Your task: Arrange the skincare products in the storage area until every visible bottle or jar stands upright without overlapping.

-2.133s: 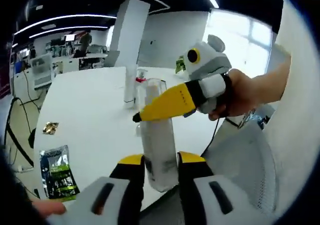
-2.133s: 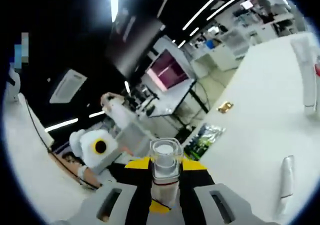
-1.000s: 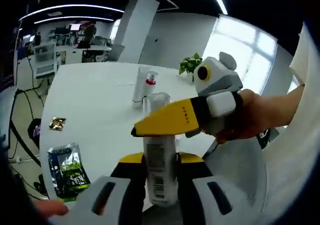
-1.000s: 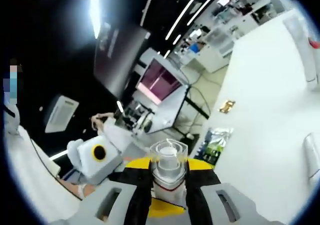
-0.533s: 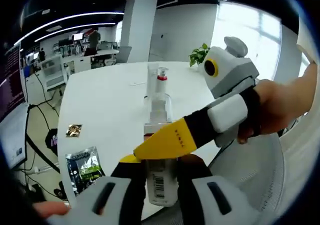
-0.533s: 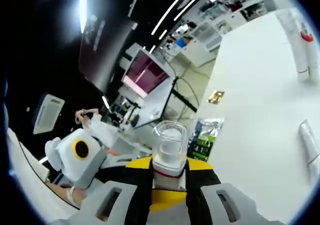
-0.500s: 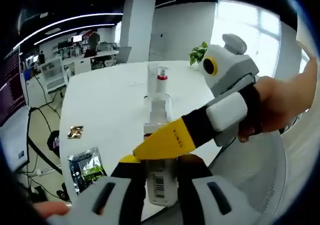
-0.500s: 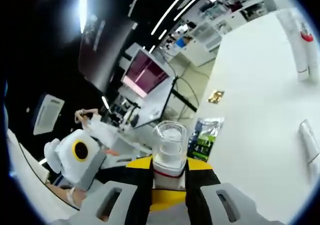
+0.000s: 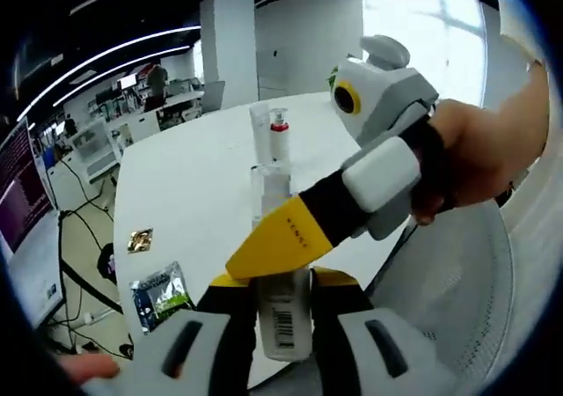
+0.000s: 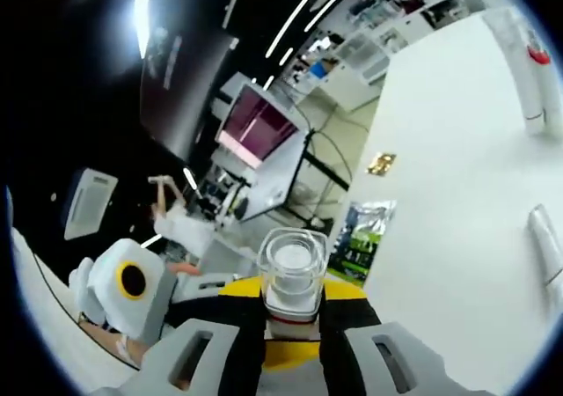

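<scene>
A clear plastic bottle (image 9: 280,312) with a barcode label and transparent square cap (image 10: 292,268) is clamped between both grippers' yellow-tipped jaws: the left gripper (image 9: 274,321) grips its body, the right gripper (image 10: 290,326) its neck, above the edge of the smooth white table (image 9: 193,185). Farther along stand a white tube (image 9: 260,136) and a red-collared bottle (image 9: 279,136). A green sachet (image 9: 161,294) and a gold wrapper (image 9: 139,239) lie flat. The right gripper view adds a white tube lying down (image 10: 547,242) and a magenta screen (image 10: 251,132).

No readable text. Barcode on bottle (image 9: 280,312) label, digits too small; small print on yellow jaw of right gripper (image 9: 264,248) at 12 o'clock of it, illegible.
</scene>
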